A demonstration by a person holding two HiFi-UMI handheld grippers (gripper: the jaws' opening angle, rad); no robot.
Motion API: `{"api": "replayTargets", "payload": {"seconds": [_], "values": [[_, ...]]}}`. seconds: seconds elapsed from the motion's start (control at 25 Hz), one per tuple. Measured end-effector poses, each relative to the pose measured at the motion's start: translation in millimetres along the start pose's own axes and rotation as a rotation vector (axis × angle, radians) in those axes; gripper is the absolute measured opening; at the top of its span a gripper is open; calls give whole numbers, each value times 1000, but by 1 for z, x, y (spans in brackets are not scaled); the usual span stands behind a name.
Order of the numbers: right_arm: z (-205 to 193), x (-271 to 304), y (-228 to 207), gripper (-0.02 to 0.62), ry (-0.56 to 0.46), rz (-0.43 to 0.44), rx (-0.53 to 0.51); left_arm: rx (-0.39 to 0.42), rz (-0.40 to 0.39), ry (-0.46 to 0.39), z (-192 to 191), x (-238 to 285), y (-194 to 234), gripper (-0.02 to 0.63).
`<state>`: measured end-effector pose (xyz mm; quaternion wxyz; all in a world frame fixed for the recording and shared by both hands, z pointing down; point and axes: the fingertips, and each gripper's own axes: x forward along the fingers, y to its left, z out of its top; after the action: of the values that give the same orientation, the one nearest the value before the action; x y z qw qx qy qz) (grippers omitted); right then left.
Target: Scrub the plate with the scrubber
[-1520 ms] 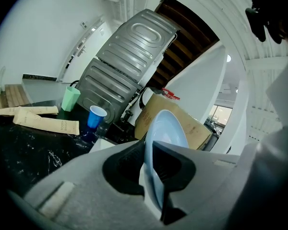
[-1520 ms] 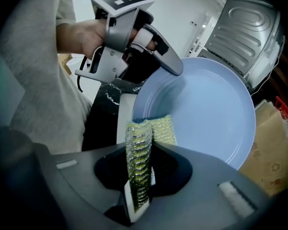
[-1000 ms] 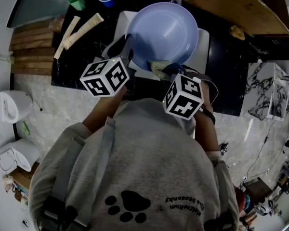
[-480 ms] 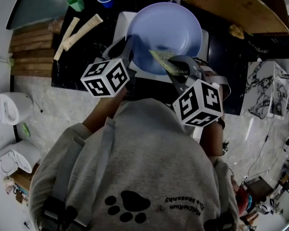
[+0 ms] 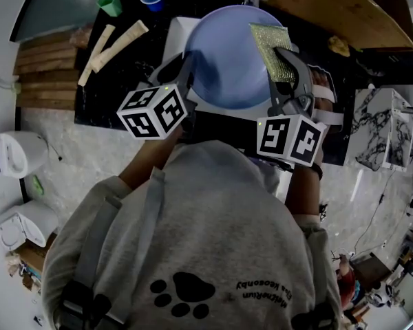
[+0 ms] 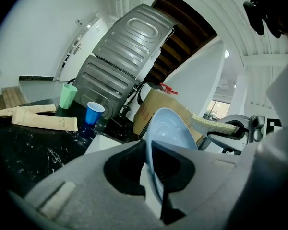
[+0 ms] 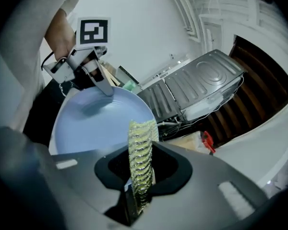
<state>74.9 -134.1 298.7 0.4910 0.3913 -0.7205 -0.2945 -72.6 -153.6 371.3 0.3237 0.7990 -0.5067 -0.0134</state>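
right gripper [image 5: 286, 71] is pinching the green scrubber [image 5: 270, 41] narrowly by its lower end, the pad standing up past the jaws beside the far right rim of the blue plate [image 5: 227, 57]. left gripper [image 6: 151, 174] is clamping the plate's near rim, its jaws having just been closing on it, and is holding it tilted above the white tray [image 5: 173, 29]. leverage is looking like the main risk: pressing this far from a thin rim grip could be twisting the plate loose, or the floppy scrubber could be sliding off the edge.
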Motion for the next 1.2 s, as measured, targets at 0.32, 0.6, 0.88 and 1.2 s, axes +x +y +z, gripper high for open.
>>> {"api": "replayTargets", "payload": {"seconds": [0.32,0.6,0.88,1.2], "values": [[-18,21,6,69,63,-36,-59,1,-19,-3,3,2,-6,26],[-38,44,29,69,147,4,-121,35,-49,-8,9,2,-16,32],[-55,50,51,71,234,68,-51,97,-73,-54,24,-2,-29,35],[-66,46,93,70,306,276,36,70,-50,-67,24,-5,-22,40]]}}
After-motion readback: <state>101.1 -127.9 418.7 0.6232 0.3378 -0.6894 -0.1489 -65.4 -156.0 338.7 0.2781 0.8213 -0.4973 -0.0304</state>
